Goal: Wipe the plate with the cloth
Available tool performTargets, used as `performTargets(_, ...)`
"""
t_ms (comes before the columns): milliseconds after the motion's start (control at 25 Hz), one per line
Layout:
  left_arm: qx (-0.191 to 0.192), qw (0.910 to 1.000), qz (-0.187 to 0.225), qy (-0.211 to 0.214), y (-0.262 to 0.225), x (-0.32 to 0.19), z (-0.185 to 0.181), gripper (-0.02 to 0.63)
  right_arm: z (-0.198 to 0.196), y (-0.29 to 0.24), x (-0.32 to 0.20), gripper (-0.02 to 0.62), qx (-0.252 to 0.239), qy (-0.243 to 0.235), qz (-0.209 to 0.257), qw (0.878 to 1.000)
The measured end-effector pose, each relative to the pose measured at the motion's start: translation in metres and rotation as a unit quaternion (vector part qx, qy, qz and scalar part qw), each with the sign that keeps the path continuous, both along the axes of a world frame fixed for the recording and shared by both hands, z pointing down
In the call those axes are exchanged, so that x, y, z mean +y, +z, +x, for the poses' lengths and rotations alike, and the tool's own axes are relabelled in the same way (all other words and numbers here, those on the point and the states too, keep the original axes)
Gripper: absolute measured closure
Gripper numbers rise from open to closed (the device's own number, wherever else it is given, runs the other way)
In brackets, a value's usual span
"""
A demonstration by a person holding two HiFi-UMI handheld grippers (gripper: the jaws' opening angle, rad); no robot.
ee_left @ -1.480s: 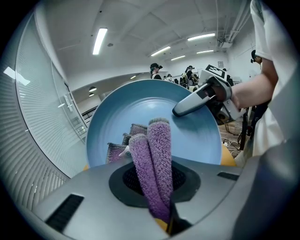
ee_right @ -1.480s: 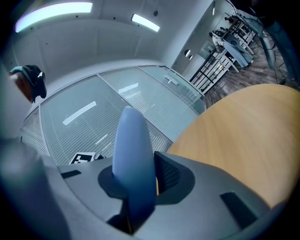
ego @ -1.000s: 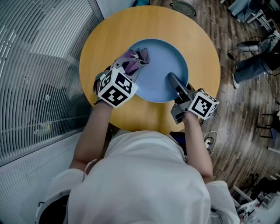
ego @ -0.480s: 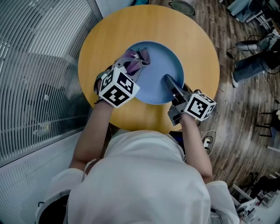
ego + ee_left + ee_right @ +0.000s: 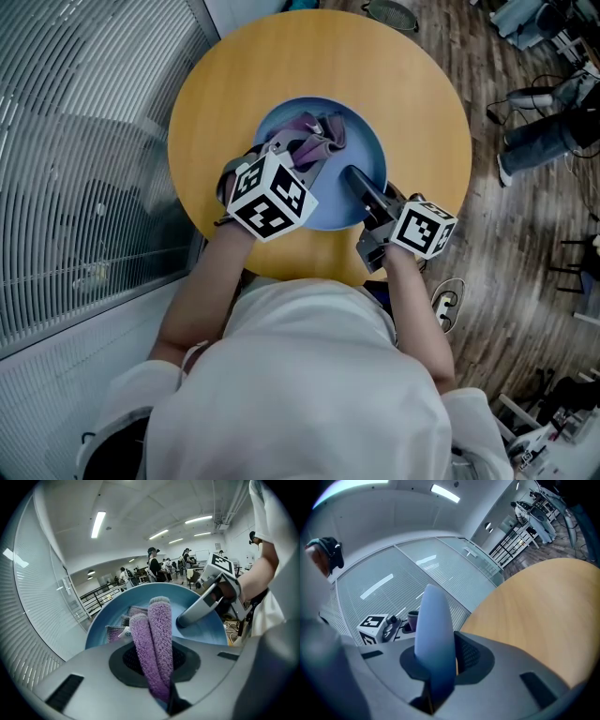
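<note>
A blue plate (image 5: 361, 159) is tilted up off the round wooden table (image 5: 412, 84). My right gripper (image 5: 361, 192) is shut on the plate's near right rim, and the rim (image 5: 433, 634) shows edge-on between its jaws. A purple cloth (image 5: 314, 141) lies bunched against the plate's inner face. My left gripper (image 5: 295, 155) is shut on the cloth, whose folded purple pile (image 5: 154, 644) stands between its jaws in front of the blue plate (image 5: 201, 627). In the left gripper view the right gripper (image 5: 180, 620) reaches in from the right onto the plate.
The table's near edge (image 5: 309, 262) is just in front of the person's body. A ribbed glass partition (image 5: 84, 169) runs along the left. Wooden floor with chair legs and a person's leg (image 5: 544, 141) lies to the right.
The left gripper has slid the cloth rightward across the plate toward the right gripper. The plate has tipped up more steeply, so it looks smaller, and the right gripper has dropped slightly with it.
</note>
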State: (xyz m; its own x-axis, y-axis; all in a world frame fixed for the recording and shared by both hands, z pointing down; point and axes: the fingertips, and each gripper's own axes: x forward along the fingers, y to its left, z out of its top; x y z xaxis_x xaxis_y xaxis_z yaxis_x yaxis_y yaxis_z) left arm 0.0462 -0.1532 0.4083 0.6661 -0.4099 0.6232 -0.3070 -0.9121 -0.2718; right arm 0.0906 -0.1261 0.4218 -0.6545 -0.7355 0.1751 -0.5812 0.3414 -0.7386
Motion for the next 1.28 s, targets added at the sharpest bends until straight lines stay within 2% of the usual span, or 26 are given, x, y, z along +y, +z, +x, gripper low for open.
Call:
performTargets(480,0.011,0.9985,-0.007,0.053,-0.004,0.024,0.026,0.555,-0.011,0.007,0.001,0.538,-0.003,-0.021,-0.015,1.000)
performTargets(640,0.012,0.9980,0.013,0.060,-0.011,0.025,0.032,0.555,-0.003,0.004,-0.001,0.540,-0.012,-0.022,-0.018,1.000)
performTargets(840,0.018,0.9975,0.039,0.056,-0.015,0.021,0.032,0.555,0.009,0.015,-0.004,0.540,-0.059,-0.010,-0.040,0.997)
performTargets(1280,0.076,0.9963,0.033,0.021,-0.024,0.001,0.011,0.555,0.021,0.038,-0.001,0.540,-0.043,0.005,-0.058,0.997)
